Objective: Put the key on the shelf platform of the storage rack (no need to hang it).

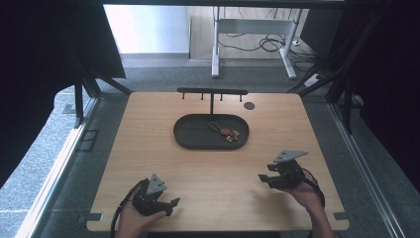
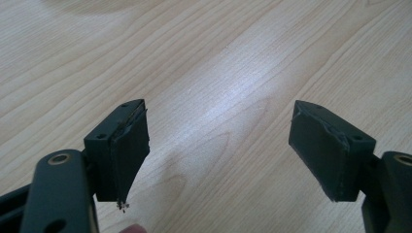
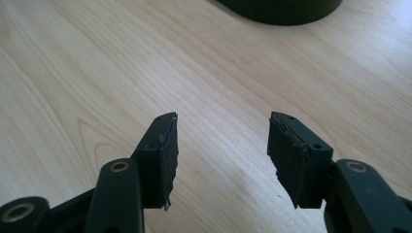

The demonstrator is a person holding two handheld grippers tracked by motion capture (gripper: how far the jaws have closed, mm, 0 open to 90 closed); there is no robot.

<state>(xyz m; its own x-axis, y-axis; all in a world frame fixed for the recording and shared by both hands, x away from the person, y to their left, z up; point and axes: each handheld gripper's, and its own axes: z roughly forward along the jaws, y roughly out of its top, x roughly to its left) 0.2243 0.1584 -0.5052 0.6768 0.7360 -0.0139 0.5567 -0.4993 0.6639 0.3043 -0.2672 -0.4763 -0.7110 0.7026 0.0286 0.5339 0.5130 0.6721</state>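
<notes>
Nearest the person, the left tongs [image 1: 174, 202] rest low over the front left part of the worktop [image 1: 148, 148], held in the left hand [image 1: 133, 220]. In the left gripper view the left tongs [image 2: 218, 145] stand wide open, with bare wood grain between the jaws and nothing gripped. The pads [image 2: 128, 155] carry worn, frayed facing.

The right tongs [image 1: 262, 178] sit slightly farther in, over the front right part of the worktop, held in the right hand [image 1: 307, 193]. They point toward the middle of the worktop. A grey three-cornered plate [image 1: 289, 156] tops the gripper body. In the right gripper view the right tongs [image 3: 221, 145] are about half open; bare wood lies between the jaws and nothing is gripped.

Both tongs are well apart from each other and from the tray.

Beyond them, near the centre of the worktop, lies a dark oval tray [image 1: 190, 136]. Its near wall also shows at the top edge of the right gripper view, as the tray [image 3: 282, 12]. Inside the tray, toward its right half, lies a keychain [image 1: 225, 131]: a thin looped cord with small reddish and pale pieces at its end. Finer detail cannot be told.

Just behind the tray stands a black T-shaped rack [image 1: 212, 94] with short pegs under its crossbar. To its right, a small dark disc [image 1: 249, 105] lies on the worktop.
</notes>
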